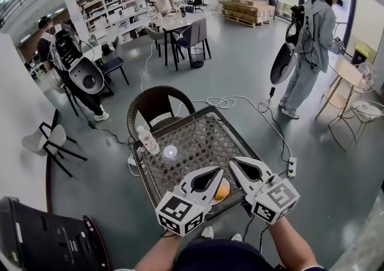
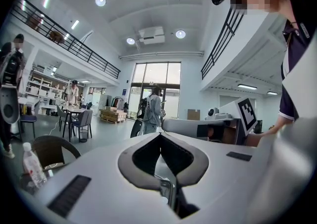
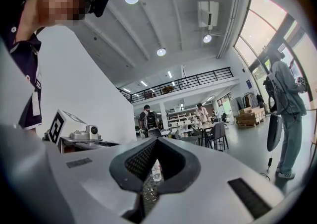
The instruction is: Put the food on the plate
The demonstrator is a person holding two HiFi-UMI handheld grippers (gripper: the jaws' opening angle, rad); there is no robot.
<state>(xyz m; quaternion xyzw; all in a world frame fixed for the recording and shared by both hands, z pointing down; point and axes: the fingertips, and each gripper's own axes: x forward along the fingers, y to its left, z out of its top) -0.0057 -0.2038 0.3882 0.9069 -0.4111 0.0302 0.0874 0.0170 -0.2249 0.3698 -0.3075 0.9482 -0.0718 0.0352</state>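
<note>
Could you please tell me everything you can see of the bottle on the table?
The bottle is small and looks like clear plastic, with a white cap, which is on, and what seems a pale label round its middle. It stands upright near the far left corner of the mesh-topped table, just in front of the wicker chair. Only the table top touches it. A small round white thing lies beside it, apart. How full it is cannot be told.

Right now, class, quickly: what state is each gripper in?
Left gripper: closed, holding nothing.
Right gripper: closed, holding nothing.
</note>
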